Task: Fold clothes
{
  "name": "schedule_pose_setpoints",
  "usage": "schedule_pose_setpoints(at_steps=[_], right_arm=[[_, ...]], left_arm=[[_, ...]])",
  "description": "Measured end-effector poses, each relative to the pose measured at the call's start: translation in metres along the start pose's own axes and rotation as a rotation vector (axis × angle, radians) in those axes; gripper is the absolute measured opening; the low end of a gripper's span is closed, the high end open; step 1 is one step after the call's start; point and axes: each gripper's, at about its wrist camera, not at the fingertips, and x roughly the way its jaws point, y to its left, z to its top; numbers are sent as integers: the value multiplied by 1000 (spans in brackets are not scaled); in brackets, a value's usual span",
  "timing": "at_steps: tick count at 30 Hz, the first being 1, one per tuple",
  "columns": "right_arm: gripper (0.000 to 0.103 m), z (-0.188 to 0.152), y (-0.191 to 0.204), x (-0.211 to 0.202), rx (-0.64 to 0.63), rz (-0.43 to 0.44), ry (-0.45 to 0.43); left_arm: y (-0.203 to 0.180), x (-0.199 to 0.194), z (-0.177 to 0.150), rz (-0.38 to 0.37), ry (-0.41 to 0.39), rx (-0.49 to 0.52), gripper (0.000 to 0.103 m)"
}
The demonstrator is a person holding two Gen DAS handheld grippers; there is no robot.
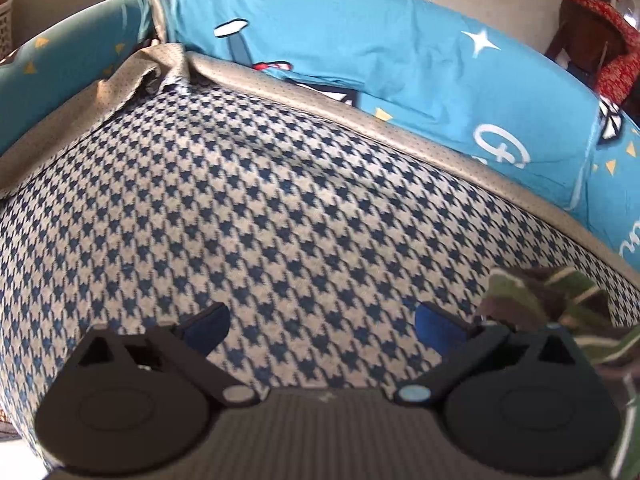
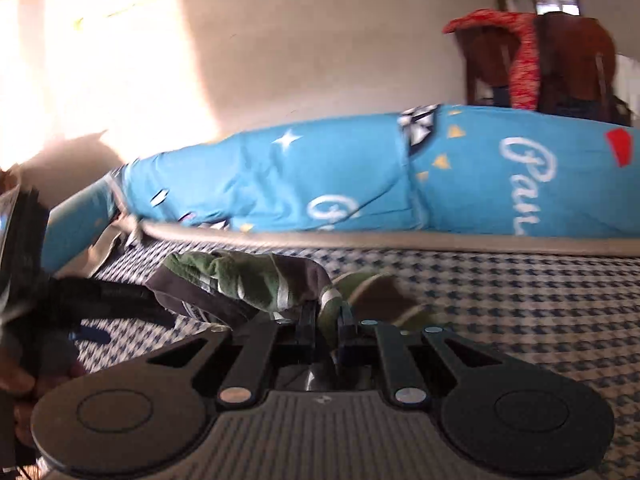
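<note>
Your right tongs (image 2: 325,320) are pressed together and pinch a fold of the green and brown striped garment (image 2: 240,280), which bunches just in front of them above the checked mattress (image 2: 520,300). Your left tongs (image 1: 322,320) are spread wide over the same checked surface, with nothing between the blue pads (image 1: 436,326). In the left view the garment (image 1: 560,300) shows at the right edge, near the right finger; I think it touches it, but the blur does not let me be sure. Behind the mattress lies a blue pillow (image 2: 320,176) with white letters and stars, and a wooden chair (image 2: 560,64) with red cloth stands beyond it.
</note>
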Motion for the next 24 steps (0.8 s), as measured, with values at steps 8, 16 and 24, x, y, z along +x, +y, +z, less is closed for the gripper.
schedule_pose_setpoints(at_steps=[8, 16, 24], right_arm=[[11, 1, -61, -39, 127, -143, -17], [12, -13, -102, -55, 185, -367, 7], [40, -9, -113, -56, 204, -340, 0]], left_arm=[[-58, -2, -25, -103, 51, 64, 103], [-107, -6, -52, -129, 53, 192, 103], [-119, 0, -65, -104, 34, 265, 103]])
